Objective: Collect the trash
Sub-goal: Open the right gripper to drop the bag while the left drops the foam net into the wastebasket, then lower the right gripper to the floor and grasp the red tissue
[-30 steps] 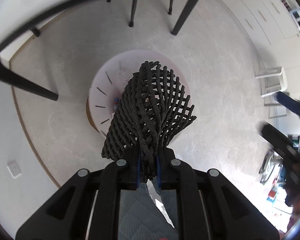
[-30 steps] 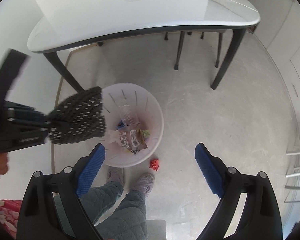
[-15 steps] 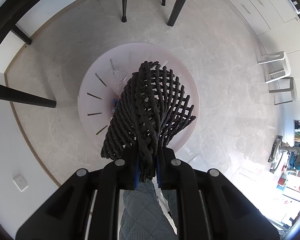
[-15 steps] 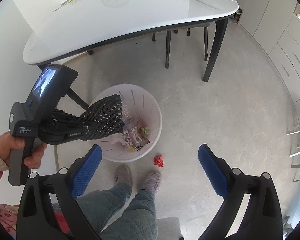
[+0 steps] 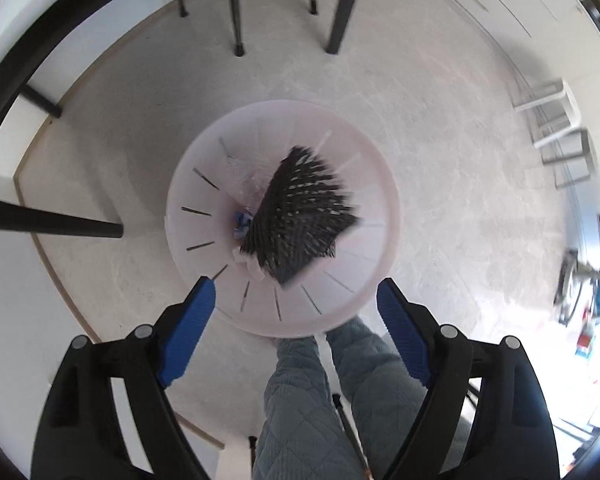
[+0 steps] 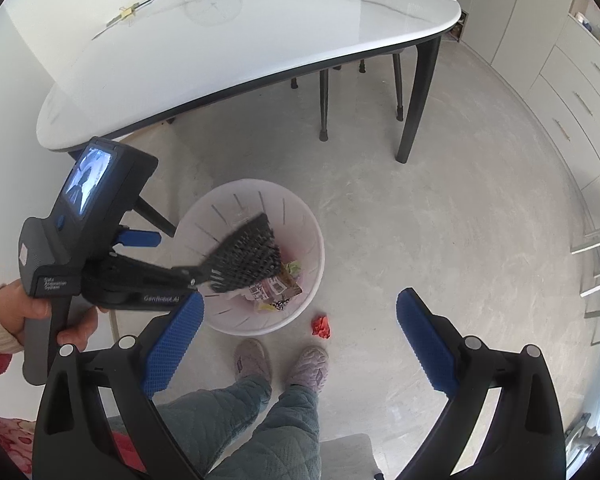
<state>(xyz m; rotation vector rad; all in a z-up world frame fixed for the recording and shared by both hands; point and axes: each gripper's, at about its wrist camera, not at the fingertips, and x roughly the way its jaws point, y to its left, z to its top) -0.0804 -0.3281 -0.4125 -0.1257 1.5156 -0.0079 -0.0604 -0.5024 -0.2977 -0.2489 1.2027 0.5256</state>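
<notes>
The left gripper (image 5: 296, 332) is opening and the black mesh mat (image 5: 300, 216) is free straight below its fingers, inside the white bin (image 5: 380, 280); the open, empty right gripper (image 6: 300, 344) is nearer the red scrap (image 6: 321, 326)

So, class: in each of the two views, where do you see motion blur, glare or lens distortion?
Left wrist view: the black mesh mat over the white bin is smeared by motion, and the room's right edge is blurred too. Right wrist view: the mat is sharper, the white table carries glare, and its edge bows with fisheye distortion.
</notes>
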